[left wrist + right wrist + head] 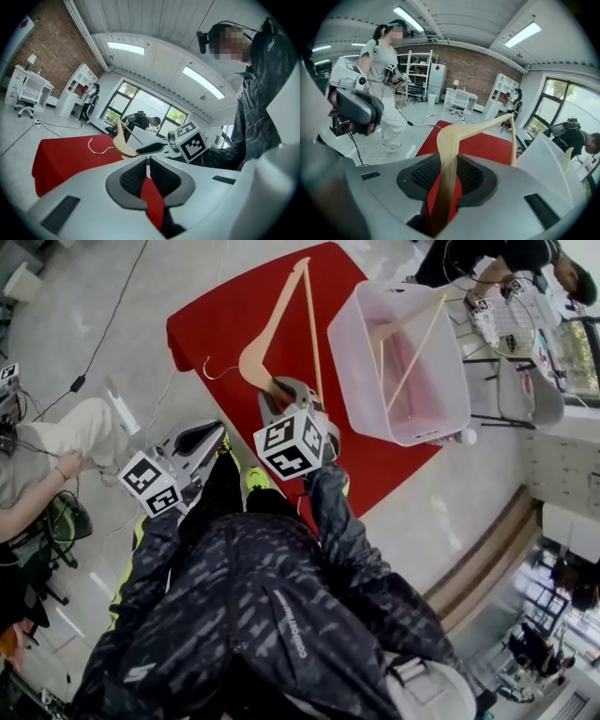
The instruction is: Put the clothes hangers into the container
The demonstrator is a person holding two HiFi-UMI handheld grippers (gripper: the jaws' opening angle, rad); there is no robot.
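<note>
No wording can be read; the white lettering on the person's dark jacket is too blurred.

The clothes hanger is pale wood colour. The cloth is plain red, the container translucent white. The marker cubes carry black-and-white squares.
</note>
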